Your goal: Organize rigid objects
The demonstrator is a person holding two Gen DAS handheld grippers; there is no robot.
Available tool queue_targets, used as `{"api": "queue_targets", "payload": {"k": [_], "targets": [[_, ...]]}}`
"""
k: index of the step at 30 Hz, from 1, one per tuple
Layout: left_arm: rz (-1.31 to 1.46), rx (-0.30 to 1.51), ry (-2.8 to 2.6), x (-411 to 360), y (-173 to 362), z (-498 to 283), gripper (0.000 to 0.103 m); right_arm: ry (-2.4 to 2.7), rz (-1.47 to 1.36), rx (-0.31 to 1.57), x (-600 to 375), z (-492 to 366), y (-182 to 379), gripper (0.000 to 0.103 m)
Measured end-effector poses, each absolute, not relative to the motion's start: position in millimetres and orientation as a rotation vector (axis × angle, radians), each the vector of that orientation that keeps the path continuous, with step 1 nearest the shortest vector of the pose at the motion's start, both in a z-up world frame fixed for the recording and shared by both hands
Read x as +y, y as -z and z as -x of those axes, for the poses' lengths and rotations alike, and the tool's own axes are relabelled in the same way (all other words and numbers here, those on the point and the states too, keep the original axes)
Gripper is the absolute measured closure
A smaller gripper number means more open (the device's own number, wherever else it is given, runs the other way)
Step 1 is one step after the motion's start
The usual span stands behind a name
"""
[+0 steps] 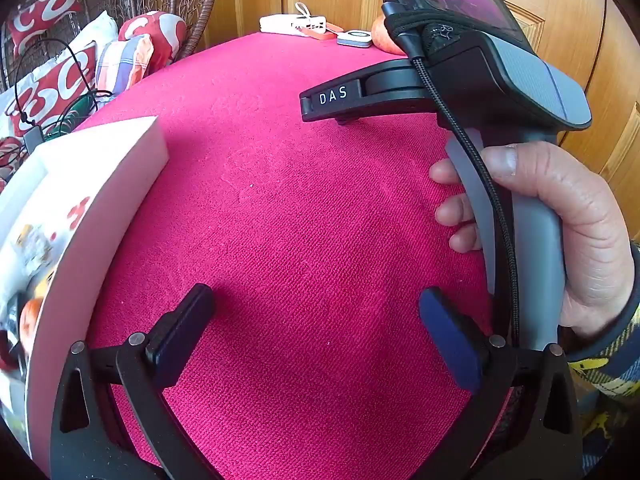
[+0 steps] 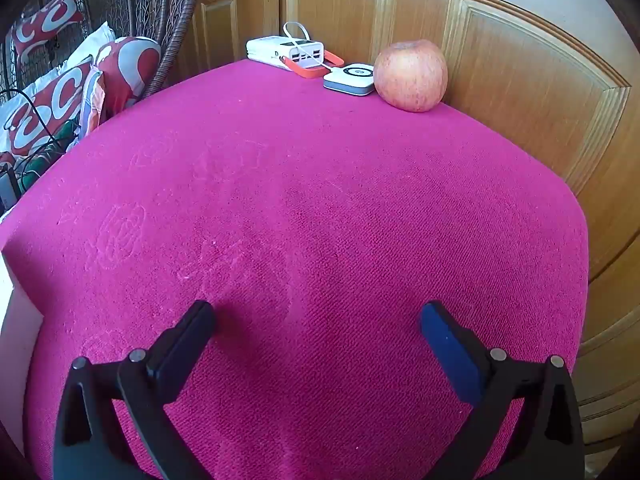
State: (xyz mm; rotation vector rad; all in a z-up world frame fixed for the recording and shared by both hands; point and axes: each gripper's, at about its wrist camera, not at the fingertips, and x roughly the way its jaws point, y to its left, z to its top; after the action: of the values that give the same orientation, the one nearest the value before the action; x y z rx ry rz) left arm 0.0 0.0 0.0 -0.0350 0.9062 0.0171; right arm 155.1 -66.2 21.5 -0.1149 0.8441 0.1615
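My left black two-finger tongs [image 1: 316, 308] are wide open and hold nothing. My right black two-finger tongs [image 2: 318, 322] are wide open too, above the fuzzy pink cloth [image 2: 320, 200].

Magenta cloth [image 2: 320, 200], reddish-yellow apple [image 2: 410, 75], white box [image 1: 100, 208].

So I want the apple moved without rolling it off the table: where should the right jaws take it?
Grip the apple across its widest middle, coming from the front over the open pink table. The wooden door stands close behind it and the small white charger sits beside its left. The right gripper is open and empty.
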Motion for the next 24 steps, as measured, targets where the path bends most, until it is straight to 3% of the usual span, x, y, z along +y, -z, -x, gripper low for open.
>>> {"api": "queue_targets", "payload": {"k": [24], "targets": [[0.035, 0.906, -0.017, 1.6, 1.7, -0.6, 0.000, -0.163, 0.114, 0.843, -66.4, -155.2, -21.2, 0.000]]}}
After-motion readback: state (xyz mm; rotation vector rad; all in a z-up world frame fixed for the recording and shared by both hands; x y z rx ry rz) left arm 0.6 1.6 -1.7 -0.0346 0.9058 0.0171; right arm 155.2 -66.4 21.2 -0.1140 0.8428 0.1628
